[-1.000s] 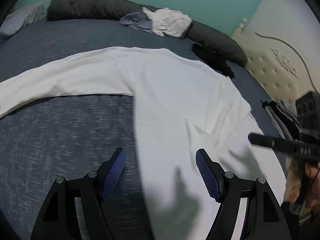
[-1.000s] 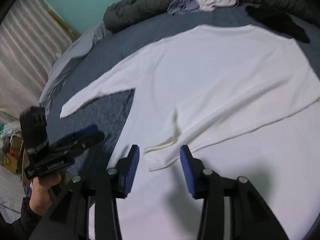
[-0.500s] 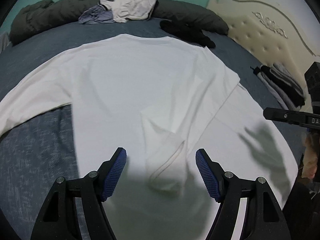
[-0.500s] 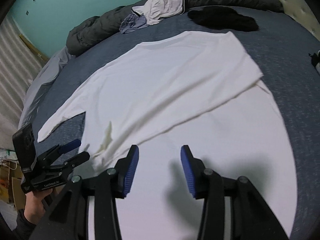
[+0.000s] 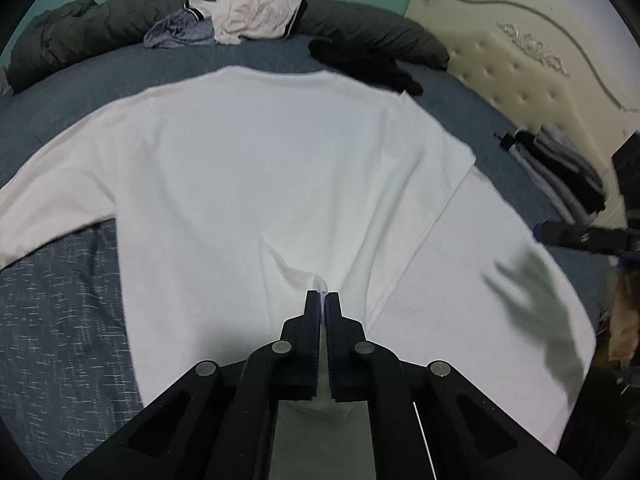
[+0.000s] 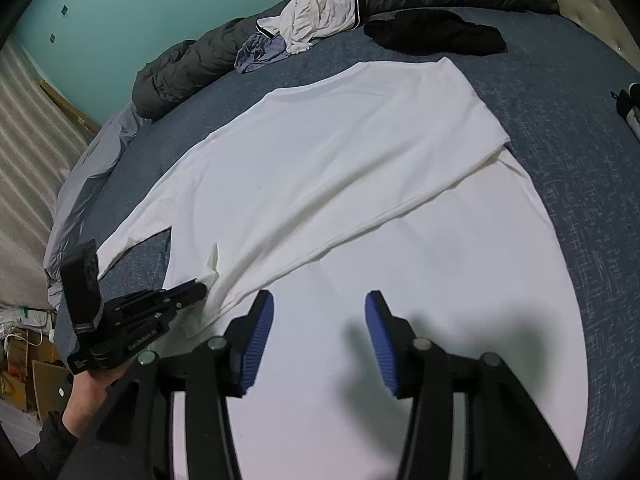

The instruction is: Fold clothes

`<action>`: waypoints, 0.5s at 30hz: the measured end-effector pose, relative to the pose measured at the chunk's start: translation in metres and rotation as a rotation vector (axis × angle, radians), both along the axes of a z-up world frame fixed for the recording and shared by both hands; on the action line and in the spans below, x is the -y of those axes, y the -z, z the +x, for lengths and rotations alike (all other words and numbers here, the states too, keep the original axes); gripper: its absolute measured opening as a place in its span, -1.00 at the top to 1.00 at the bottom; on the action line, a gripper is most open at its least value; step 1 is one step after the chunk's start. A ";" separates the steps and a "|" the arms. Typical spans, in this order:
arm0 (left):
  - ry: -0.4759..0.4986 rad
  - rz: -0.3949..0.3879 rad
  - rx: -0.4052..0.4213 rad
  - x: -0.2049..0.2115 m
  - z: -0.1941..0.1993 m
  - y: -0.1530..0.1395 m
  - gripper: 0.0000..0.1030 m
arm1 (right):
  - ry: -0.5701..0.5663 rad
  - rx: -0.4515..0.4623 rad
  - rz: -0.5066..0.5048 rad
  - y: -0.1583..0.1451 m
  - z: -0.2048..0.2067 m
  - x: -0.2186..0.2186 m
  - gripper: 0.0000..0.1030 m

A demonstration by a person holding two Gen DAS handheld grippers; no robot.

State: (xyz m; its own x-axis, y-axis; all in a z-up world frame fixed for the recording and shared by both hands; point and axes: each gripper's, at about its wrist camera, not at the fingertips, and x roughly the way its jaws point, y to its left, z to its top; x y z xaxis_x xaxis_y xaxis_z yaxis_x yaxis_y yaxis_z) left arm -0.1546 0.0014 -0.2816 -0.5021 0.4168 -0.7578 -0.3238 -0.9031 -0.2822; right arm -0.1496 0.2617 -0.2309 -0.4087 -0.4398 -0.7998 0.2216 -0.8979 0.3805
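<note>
A white long-sleeve shirt [image 5: 280, 152] lies spread flat on the blue bed [image 5: 60, 320]. One sleeve is folded diagonally across its body, and the other sleeve [image 5: 48, 200] stretches out to the left. My left gripper [image 5: 323, 300] is shut on the cuff of the folded sleeve, with white cloth pinched between its pads. The right wrist view shows this gripper [image 6: 196, 292] at the cuff [image 6: 200, 316], held by a hand. My right gripper [image 6: 320, 300] hovers over the lower part of the shirt [image 6: 340, 160]. Its jaws are opening and no cloth is between them.
A dark rolled duvet [image 5: 360, 28] runs along the far edge, with a crumpled white garment [image 5: 252, 12] and a bluish one [image 5: 176, 34] on it. A black garment [image 5: 364, 64] lies beyond the shirt. Folded clothes [image 5: 560, 168] are stacked by the cream headboard [image 5: 520, 68].
My left gripper slid right across the shirt to the sleeve cuff and closed on it. The right gripper shifted right along the shirt's lower part, its jaws a little wider.
</note>
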 end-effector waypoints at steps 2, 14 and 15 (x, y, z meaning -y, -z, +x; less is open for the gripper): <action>-0.022 0.036 -0.009 0.010 0.003 -0.007 0.96 | 0.007 0.002 -0.006 0.000 0.001 -0.001 0.06; -0.220 0.170 0.011 0.098 0.014 -0.004 0.96 | 0.038 0.020 0.001 0.005 -0.003 -0.014 0.06; -0.227 0.189 0.020 0.101 0.014 -0.002 0.96 | 0.042 0.019 0.009 0.004 -0.004 -0.017 0.06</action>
State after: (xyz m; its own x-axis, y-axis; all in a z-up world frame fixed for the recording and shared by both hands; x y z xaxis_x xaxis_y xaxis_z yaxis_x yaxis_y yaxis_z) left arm -0.1409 -0.1001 -0.2797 -0.5842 0.4304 -0.6881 -0.1120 -0.8825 -0.4569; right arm -0.1536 0.2782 -0.2353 -0.4111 -0.4156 -0.8113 0.1765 -0.9095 0.3764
